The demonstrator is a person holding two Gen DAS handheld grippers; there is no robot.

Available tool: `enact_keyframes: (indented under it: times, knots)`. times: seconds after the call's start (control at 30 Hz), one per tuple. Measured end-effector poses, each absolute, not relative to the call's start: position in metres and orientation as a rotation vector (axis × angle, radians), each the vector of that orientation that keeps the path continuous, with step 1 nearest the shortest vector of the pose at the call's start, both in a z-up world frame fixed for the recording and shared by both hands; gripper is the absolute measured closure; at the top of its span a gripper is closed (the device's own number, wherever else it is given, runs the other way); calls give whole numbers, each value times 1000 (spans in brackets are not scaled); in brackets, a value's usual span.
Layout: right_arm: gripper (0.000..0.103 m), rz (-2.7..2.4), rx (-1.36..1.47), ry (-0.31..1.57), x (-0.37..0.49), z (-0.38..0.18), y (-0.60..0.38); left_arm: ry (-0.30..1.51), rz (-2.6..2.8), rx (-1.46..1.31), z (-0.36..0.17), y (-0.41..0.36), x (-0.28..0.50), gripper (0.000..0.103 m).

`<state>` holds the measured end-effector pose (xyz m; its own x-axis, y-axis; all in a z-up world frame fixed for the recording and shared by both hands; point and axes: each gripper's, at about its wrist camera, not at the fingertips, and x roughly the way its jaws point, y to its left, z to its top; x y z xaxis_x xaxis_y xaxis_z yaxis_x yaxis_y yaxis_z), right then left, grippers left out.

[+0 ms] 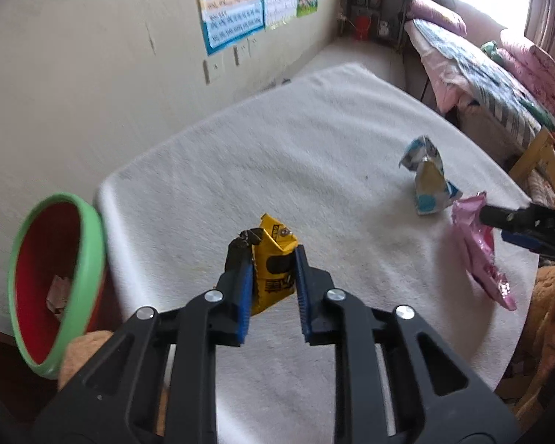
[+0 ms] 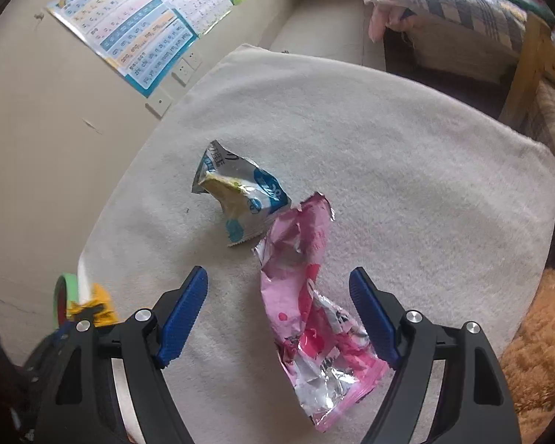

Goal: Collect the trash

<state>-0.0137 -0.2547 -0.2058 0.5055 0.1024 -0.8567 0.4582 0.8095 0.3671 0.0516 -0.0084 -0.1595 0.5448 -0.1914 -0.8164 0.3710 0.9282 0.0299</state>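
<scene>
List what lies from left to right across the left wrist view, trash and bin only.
Red bin with green rim → yellow wrapper held between the left gripper jaws → blue-and-white wrapper → pink wrapper.

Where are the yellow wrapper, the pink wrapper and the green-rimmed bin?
yellow wrapper (image 1: 273,270), left wrist view, its printed front.
pink wrapper (image 2: 307,296), right wrist view, its crumpled middle.
green-rimmed bin (image 1: 88,259), left wrist view, its green rim.
</scene>
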Motion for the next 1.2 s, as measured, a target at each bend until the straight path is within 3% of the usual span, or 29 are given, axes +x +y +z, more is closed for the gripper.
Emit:
enact_keyframes:
  times: [0.43,0.53,0.57,1.07,1.1,1.17,1.2]
  knots:
    - [28,-204,514,1140,-8,-226,-232,869,-213,145,-124,60,54,85]
    - [70,-148,433,1141,-6,-221,-214,866,-202,123,-121,71,56,90]
    - [76,-121,418,1132,-5,-219,-208,864,-199,111,-120,75,56,90]
    - [79,23,345,1025,6,-172,-142,870,-120,6,-120,141,72,93]
    - [79,28,331,1025,10,-173,-135,883,-129,-21,-122,142,78,92]
    - [78,32,323,1036,14,-177,-128,898,-145,-18,-127,136,88,65]
    - [78,34,329,1043,15,-180,-126,902,-158,-1,-128,129,93,57]
